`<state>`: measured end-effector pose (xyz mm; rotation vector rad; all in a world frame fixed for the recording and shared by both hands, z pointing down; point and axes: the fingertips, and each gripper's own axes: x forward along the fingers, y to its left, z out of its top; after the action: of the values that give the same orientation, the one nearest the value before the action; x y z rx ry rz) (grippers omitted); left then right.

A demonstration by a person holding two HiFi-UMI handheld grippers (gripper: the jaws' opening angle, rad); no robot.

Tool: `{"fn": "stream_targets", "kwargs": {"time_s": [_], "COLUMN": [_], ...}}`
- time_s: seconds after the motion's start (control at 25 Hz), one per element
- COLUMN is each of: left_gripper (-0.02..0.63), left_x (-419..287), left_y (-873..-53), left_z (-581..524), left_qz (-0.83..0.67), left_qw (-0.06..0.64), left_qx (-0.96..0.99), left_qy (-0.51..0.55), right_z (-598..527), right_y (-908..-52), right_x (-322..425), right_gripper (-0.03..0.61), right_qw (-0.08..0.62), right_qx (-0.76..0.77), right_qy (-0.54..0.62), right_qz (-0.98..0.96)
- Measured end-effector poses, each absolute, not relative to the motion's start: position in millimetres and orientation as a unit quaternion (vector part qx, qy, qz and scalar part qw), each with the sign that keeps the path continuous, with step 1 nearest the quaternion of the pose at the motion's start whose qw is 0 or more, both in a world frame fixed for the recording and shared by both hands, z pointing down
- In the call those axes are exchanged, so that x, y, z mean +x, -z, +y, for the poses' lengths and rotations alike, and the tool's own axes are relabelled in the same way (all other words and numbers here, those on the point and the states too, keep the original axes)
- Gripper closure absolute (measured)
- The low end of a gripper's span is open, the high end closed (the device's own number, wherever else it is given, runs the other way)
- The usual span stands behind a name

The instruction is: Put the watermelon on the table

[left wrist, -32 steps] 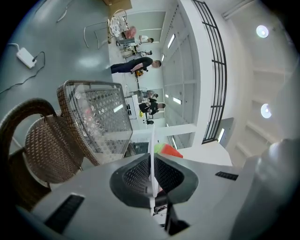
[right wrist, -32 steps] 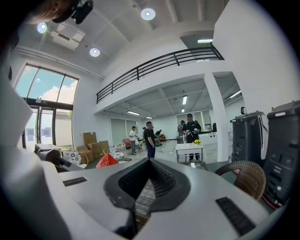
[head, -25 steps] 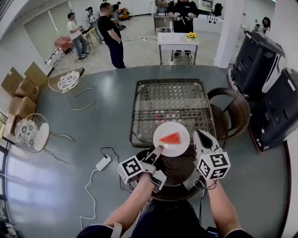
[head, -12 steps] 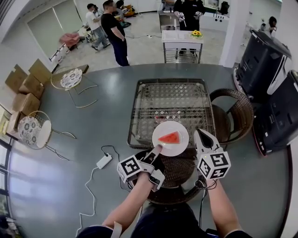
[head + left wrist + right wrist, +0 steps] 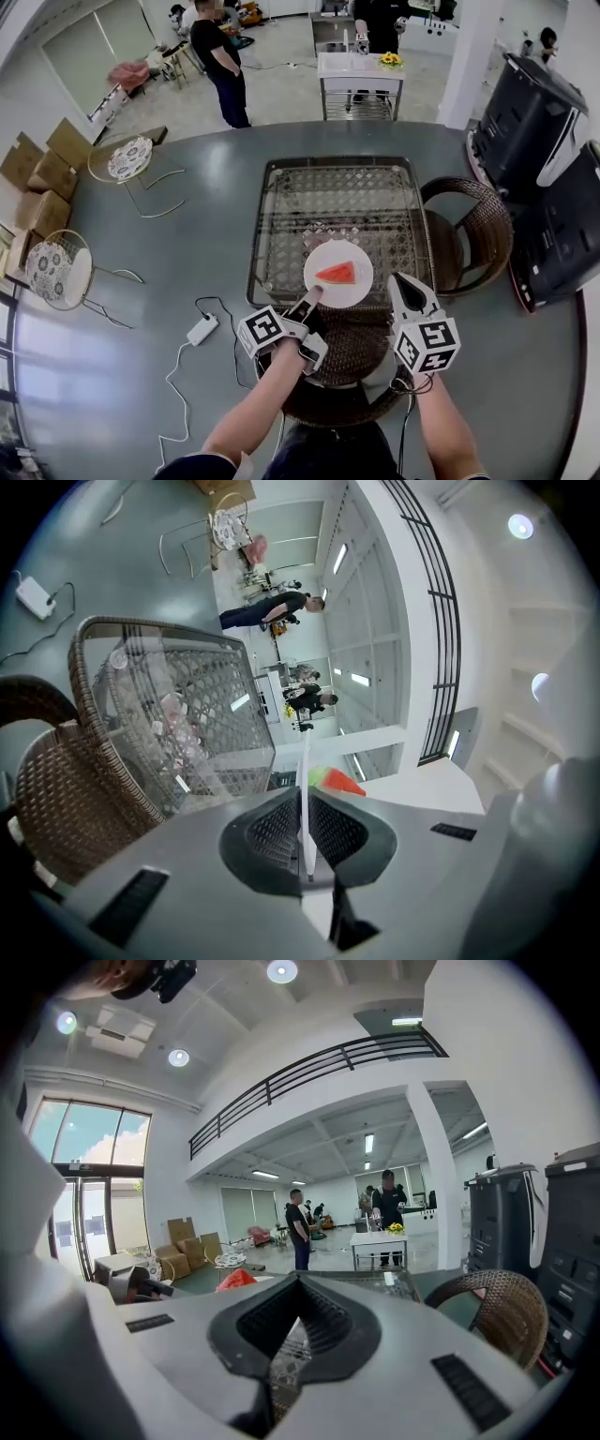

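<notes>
A red wedge of watermelon [image 5: 337,273] lies on a round white plate [image 5: 359,258]. My left gripper [image 5: 314,295] is shut on the plate's near left rim and holds it over the near edge of the glass-topped wicker table [image 5: 337,202]. In the left gripper view the rim runs edge-on between the pads of the left gripper [image 5: 305,803], with the watermelon [image 5: 333,780] just beyond. My right gripper [image 5: 405,279] hovers to the right of the plate, shut and empty. In the right gripper view the right gripper [image 5: 298,1283] shows its tips together, and the watermelon [image 5: 236,1279] is at the left.
A wicker chair [image 5: 352,352] sits directly under my hands and a second one [image 5: 469,225] stands at the table's right. Black machines [image 5: 534,141] line the right side. A power adapter [image 5: 203,329] with cable lies on the floor at the left, near wire stools [image 5: 56,270].
Both grippers and the plate have moved a little forward and lower, toward the table's near edge. The left grip on the plate is unchanged.
</notes>
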<state>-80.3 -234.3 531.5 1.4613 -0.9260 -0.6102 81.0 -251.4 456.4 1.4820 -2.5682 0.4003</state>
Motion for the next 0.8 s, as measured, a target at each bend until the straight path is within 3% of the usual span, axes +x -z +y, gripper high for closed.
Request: {"fn": "stream_targets", "kwargs": {"time_s": [0.8], "left_gripper": [0.597], "left_x": [-88], "left_y": [-636], "left_z": [-346], "left_qz": [-0.401], "left_qw": [0.607], "left_qx": [0.642], "left_qy": [0.242], "right_z": [-302], "right_y": [-524], "right_x": [78], "right_gripper": [0.575], "right_qw": [0.130], "right_qx": [0.514], "right_qy": [-0.143], "right_qz": [-0.835]}}
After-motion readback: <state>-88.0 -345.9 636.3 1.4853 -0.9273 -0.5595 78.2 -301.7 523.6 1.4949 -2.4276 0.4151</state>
